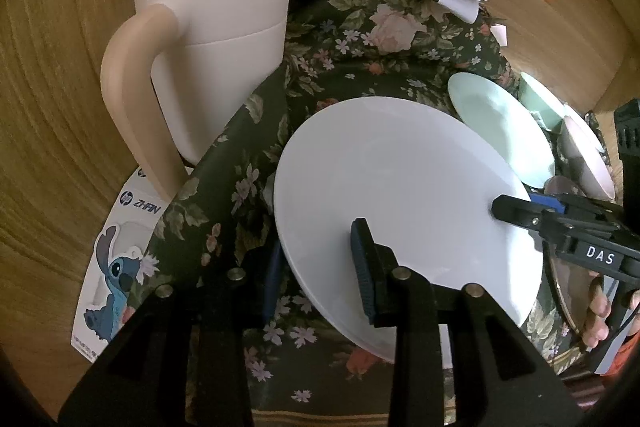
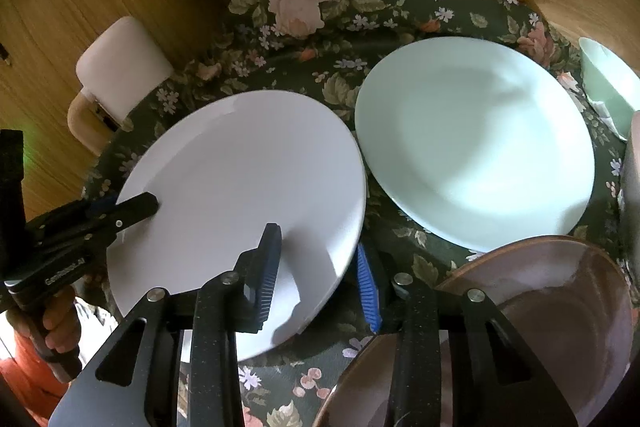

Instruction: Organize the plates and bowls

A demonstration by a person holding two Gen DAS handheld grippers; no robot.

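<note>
Two grippers pinch the same white plate [image 2: 240,195] from opposite edges. The left gripper [image 1: 316,279] has one blue-padded finger on top of the near rim and the other under it, so the fingers stand only a little apart, clamped on the rim. The right gripper [image 2: 316,275] does the same at its side: one pad lies on the plate's face, the other sits below the edge. The plate is tilted over the floral tablecloth [image 2: 320,27], beside a pale green plate [image 2: 472,143].

The left wrist view alone shows the tall cream jug [image 1: 216,39] and a cartoon sticker card [image 1: 112,275]. The right wrist view alone shows a brown-rimmed plate [image 2: 552,291] under the right fingers. A green bowl [image 2: 608,83] stands far right.
</note>
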